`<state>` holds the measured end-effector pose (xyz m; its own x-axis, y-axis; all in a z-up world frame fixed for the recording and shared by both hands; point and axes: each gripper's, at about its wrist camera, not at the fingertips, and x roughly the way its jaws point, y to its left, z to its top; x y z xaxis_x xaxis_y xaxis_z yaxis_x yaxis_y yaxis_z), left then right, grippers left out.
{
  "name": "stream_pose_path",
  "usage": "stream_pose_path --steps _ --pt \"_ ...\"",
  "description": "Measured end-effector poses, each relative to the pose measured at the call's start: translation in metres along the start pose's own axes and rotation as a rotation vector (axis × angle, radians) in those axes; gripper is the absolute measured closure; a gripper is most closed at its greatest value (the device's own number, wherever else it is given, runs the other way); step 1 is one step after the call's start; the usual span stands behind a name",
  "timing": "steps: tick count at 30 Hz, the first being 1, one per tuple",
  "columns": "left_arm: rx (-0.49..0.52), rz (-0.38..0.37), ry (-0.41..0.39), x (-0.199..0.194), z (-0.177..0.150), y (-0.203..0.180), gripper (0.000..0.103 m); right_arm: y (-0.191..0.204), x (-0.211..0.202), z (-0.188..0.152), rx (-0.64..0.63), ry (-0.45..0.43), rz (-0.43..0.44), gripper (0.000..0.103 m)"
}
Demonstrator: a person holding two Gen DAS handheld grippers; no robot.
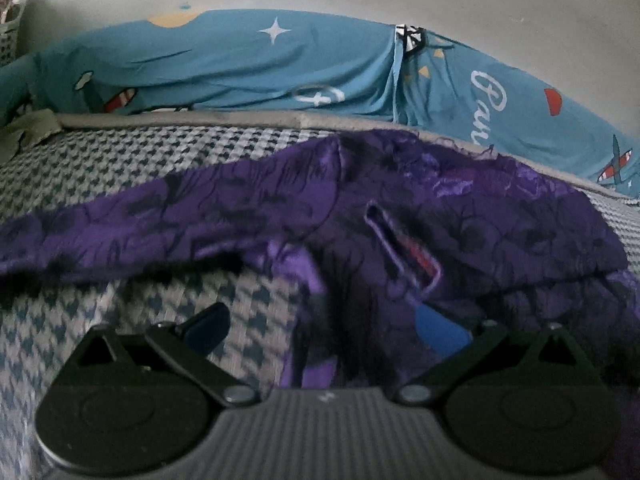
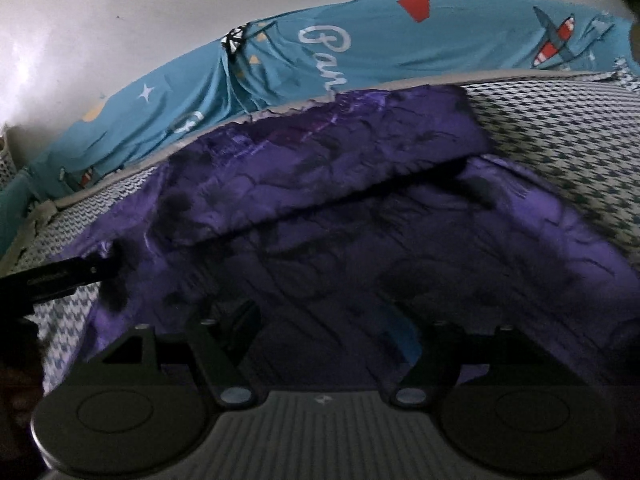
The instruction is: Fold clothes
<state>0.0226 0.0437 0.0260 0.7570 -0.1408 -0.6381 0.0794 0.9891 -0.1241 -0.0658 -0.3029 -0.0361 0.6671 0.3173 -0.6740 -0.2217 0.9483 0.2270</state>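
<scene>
Both hand-held grippers sit low over a bed, and both are spread wide with nothing pinched between their fingers. On the left black two-finger gripper (image 1: pixel 324 328), one dark finger lies over the bed cover and the other blue-tipped finger lies on the cloth. The right black two-finger gripper (image 2: pixel 320 328) has both fingers over the cloth, which fills the gap between them. Behind the bed runs a teal blue sheet with stars and little planes (image 1: pixel 240 64), and on it is white curly writing that starts "Pan"; the rest of the word is hidden. A small black and white tag (image 1: pixel 410 38) sits at its top edge, but its marks are too blurry to read. The purple shiny crinkled garment with dark scribbly marks (image 2: pixel 340 208) lies on the grey and blue checked bed cover (image 1: pixel 140 152), right in front of both grippers and reaching up to the far edge of the bed. Its top part is folded over the lower part, making a long straight edge across the middle. In the left view a narrow slit with a purple border (image 1: pixel 404 248) shows in the cloth, with a bit of red inside. The cloth looks wrinkly and soft.
</scene>
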Motion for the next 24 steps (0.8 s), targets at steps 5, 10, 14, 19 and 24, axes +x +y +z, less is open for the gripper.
stream_pose_path --steps 5,10,14,19,24 --pt "0.005 0.014 0.005 -0.012 -0.016 -0.003 0.000 -0.002 -0.004 -0.012 -0.022 -0.010 -0.015 0.025" --pt "-0.003 0.031 0.004 -0.019 -0.028 -0.004 0.000 0.009 0.001 -0.019 -0.112 -0.004 -0.030 0.016" --pt "0.002 0.047 0.046 -0.013 -0.037 -0.007 0.000 0.014 0.003 -0.023 -0.158 0.005 -0.047 0.015" --pt "0.003 0.059 0.057 -0.011 -0.042 -0.006 0.000 0.012 0.002 -0.023 -0.144 0.006 -0.035 0.010" --pt "0.043 0.083 0.062 -0.010 -0.047 -0.011 0.000 0.015 0.003 -0.025 -0.160 0.010 -0.036 0.008"
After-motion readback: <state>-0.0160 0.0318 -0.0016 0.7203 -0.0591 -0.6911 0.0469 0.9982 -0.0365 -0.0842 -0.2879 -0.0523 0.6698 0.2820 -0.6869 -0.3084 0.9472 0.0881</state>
